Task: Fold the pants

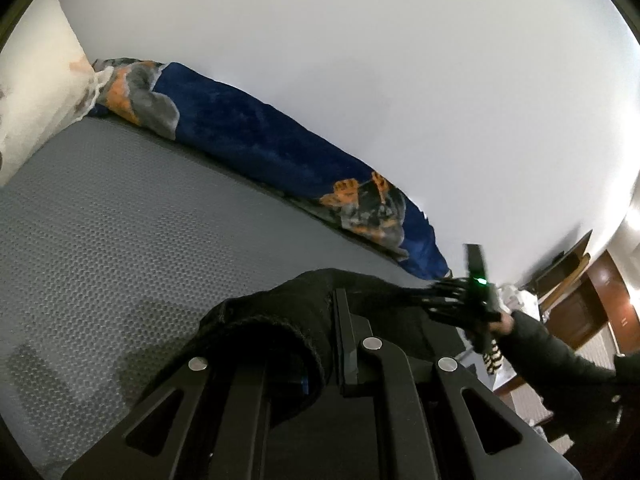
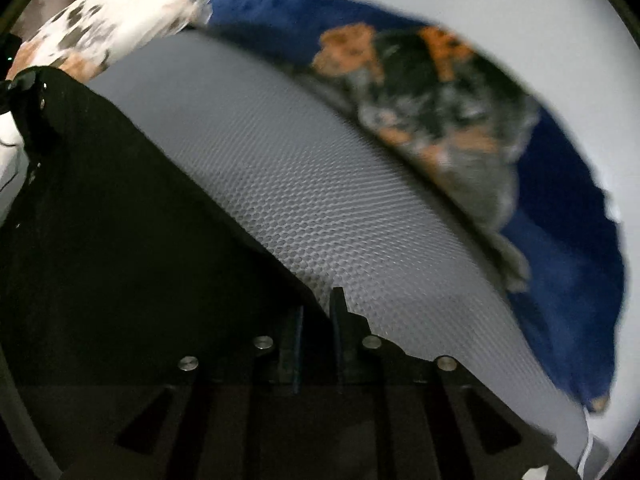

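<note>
I see the pants as matt black knit cloth with a ribbed hem, dull in both views. The mattress under them wears a grey mesh cover with a rough honeycomb weave. At twelve o'clock the blanket looks like plush blue fleece. My left gripper is matt black plastic with shiny metal pins.

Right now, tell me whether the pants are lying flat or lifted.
Lifted. The black pants hang stretched between the left gripper and the right gripper, both shut on the cloth, above the grey mattress.
</note>
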Available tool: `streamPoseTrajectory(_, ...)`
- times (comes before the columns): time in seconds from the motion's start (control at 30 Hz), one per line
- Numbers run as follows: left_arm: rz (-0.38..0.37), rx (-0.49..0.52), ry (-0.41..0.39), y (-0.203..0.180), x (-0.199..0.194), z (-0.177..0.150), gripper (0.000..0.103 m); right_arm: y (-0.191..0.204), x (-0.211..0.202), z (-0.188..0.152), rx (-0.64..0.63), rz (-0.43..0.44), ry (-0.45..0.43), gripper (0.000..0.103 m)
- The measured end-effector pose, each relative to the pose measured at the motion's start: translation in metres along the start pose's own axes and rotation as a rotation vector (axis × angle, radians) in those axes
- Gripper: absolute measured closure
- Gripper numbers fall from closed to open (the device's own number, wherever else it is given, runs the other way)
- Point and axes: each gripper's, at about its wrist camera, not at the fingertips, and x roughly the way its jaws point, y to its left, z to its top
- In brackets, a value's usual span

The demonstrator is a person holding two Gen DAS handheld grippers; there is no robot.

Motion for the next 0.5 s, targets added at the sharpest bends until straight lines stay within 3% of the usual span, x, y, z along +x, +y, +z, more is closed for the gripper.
streamPoseTrajectory(0.2, 0.000, 0.034, 0.021, -0.006, -0.023, -0.009, 0.094, 0.020, -0.077, -0.032, 0.075, -0.125, -0.092, 0.094)
streamPoseTrajectory(0.5, -0.035, 0.117, 0.111, -0.035, -0.073, -0.066, 0.094, 0.082, -0.137, -0.109, 0.216, -0.087, -0.116, 0.095)
